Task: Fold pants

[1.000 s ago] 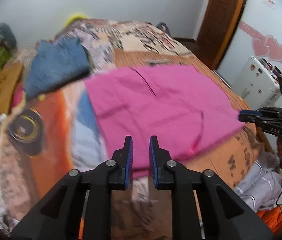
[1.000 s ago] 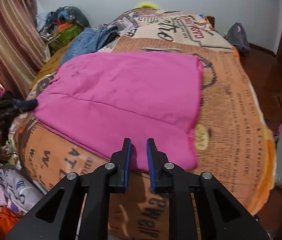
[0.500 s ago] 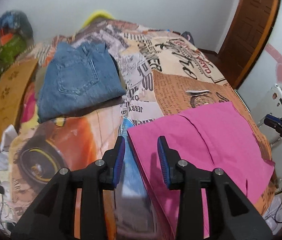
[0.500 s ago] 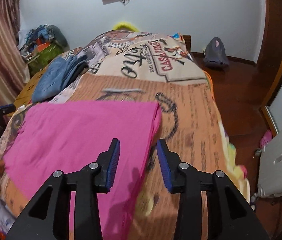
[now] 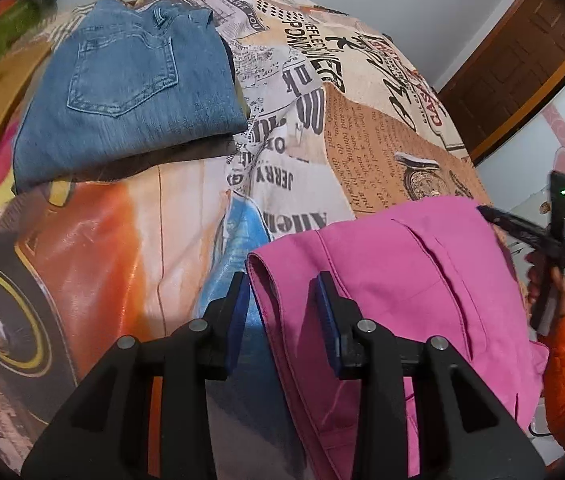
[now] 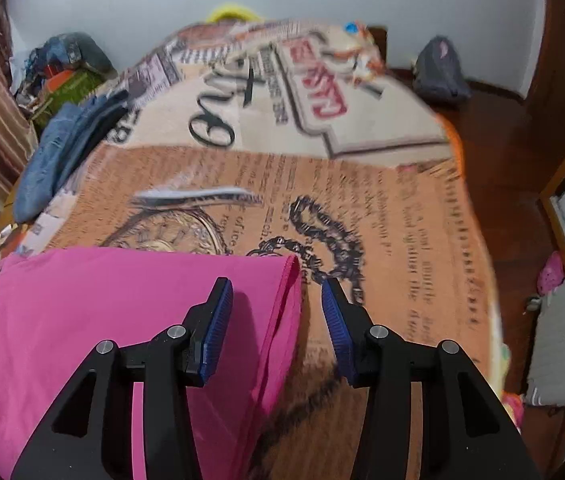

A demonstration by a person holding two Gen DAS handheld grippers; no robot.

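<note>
Hovering over soft pink pants (image 5: 382, 280) on the printed bedspread (image 6: 382, 208), my left gripper (image 5: 284, 286) and right gripper (image 6: 276, 294) have just been opening, each straddling a corner untouched; denim jeans (image 5: 122, 92) at ten o'clock.

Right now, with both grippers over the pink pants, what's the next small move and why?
Probably lower both and pinch the far corners: the left gripper and right gripper each stand open astride a corner of the folded pink fabric pants, gripping nothing.
</note>
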